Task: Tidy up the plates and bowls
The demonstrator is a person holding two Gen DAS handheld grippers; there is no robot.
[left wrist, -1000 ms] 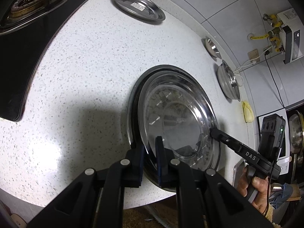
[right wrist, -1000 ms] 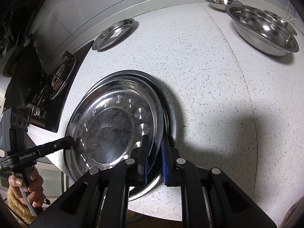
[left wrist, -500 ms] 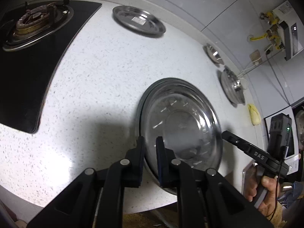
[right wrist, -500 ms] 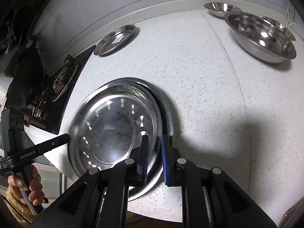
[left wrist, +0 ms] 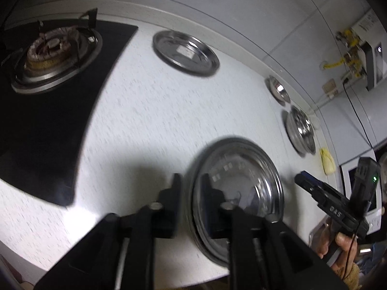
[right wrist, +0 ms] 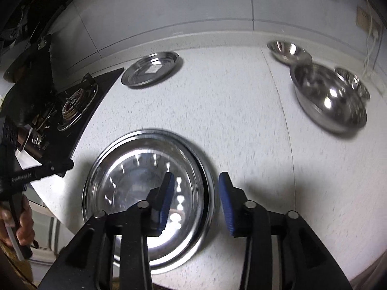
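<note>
Two steel plates lie stacked (left wrist: pixel 244 188) (right wrist: pixel 135 183) near the counter's front edge. My left gripper (left wrist: pixel 191 181) is open, its fingers astride the stack's left rim without gripping it. My right gripper (right wrist: pixel 196 183) is open and empty above the stack's right rim. A smaller steel plate (left wrist: pixel 186 53) (right wrist: pixel 151 72) lies at the back by the wall. A large steel bowl (right wrist: pixel 331 101) (left wrist: pixel 300 130) and a small bowl (right wrist: pixel 287 52) (left wrist: pixel 278 89) sit at the back right. Another small bowl (right wrist: pixel 353 79) shows behind the large one.
A black gas hob (left wrist: pixel 48 91) (right wrist: pixel 70 106) with a burner takes up the counter's left side. The tiled wall (right wrist: pixel 193 4) runs behind. A yellow sponge (left wrist: pixel 327 160) lies near the counter's right end. The white speckled counter (right wrist: pixel 229 120) spreads between the dishes.
Both grippers let go of the upper plate, which now rests flat on the lower one. Both opened and pulled back and up from the stack.
</note>
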